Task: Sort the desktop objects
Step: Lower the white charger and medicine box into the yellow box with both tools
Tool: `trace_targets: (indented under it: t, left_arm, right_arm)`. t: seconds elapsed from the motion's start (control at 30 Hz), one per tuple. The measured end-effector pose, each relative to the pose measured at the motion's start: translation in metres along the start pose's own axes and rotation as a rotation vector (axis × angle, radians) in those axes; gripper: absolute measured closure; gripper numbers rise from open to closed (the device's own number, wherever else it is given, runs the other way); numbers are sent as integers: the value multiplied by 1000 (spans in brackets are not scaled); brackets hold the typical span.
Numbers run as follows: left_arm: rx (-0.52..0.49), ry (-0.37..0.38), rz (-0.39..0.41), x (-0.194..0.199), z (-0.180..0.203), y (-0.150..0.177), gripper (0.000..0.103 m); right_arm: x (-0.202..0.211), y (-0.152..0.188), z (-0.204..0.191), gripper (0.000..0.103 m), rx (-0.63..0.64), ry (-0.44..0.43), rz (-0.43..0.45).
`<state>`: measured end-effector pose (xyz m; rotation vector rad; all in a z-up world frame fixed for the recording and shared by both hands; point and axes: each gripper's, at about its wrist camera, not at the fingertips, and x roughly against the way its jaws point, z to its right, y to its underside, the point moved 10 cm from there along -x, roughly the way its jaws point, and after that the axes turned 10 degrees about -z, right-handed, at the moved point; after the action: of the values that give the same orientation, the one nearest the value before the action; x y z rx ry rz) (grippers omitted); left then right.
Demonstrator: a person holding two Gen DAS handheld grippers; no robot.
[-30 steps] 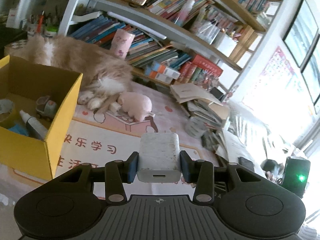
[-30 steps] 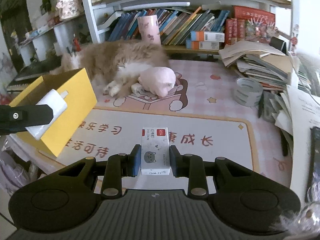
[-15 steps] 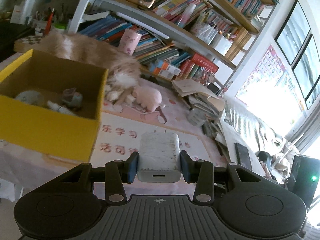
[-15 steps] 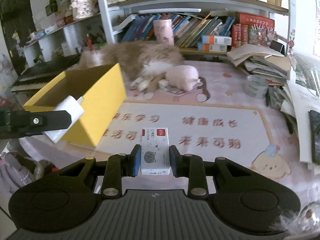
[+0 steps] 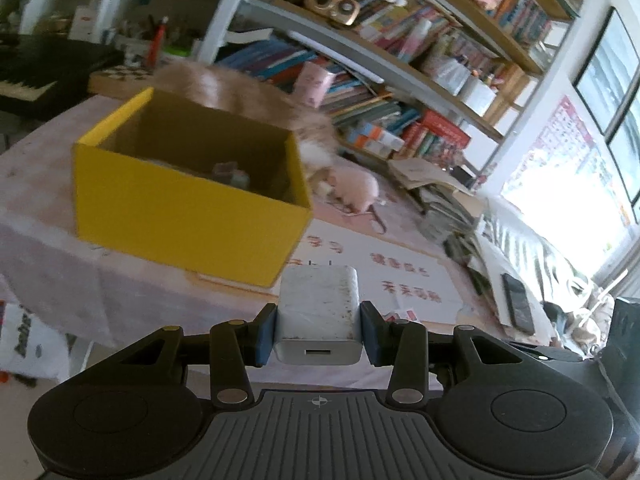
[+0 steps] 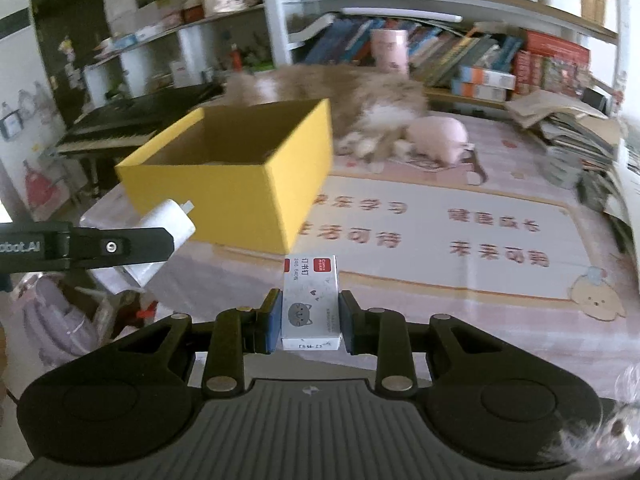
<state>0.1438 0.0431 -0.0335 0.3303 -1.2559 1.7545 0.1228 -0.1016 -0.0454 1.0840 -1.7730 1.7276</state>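
Note:
My left gripper [image 5: 318, 334] is shut on a white charger block [image 5: 318, 308], held in the air in front of the desk's near edge. In the right wrist view that charger block [image 6: 168, 222] and the left gripper's black finger [image 6: 120, 246] show at the left. My right gripper [image 6: 310, 320] is shut on a small white staple box [image 6: 310, 302] with a cat drawing. An open yellow box [image 5: 188, 200] stands on the desk's left part beyond both grippers, with a few small items inside. In the right wrist view the yellow box [image 6: 236, 184] sits ahead and to the left.
A fluffy cat [image 6: 360, 96] lies behind the box beside a pink plush toy [image 6: 440, 138]. A printed desk mat [image 6: 440, 232] covers the middle. Stacks of papers and books [image 6: 568, 128] crowd the right side, a phone [image 5: 516, 300] lies at the right, and bookshelves stand behind.
Both grippers have drawn back from the desk with their objects still held. The yellow box and the cat now look farther off, and the desk's near edge has come into view.

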Motion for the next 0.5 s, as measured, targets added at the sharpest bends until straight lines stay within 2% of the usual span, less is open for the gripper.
trace_targets:
  t: [0.5]
  left_arm:
    - [39, -70, 21, 34, -45, 11, 61]
  right_arm:
    - [-18, -3, -64, 76, 79, -88, -28]
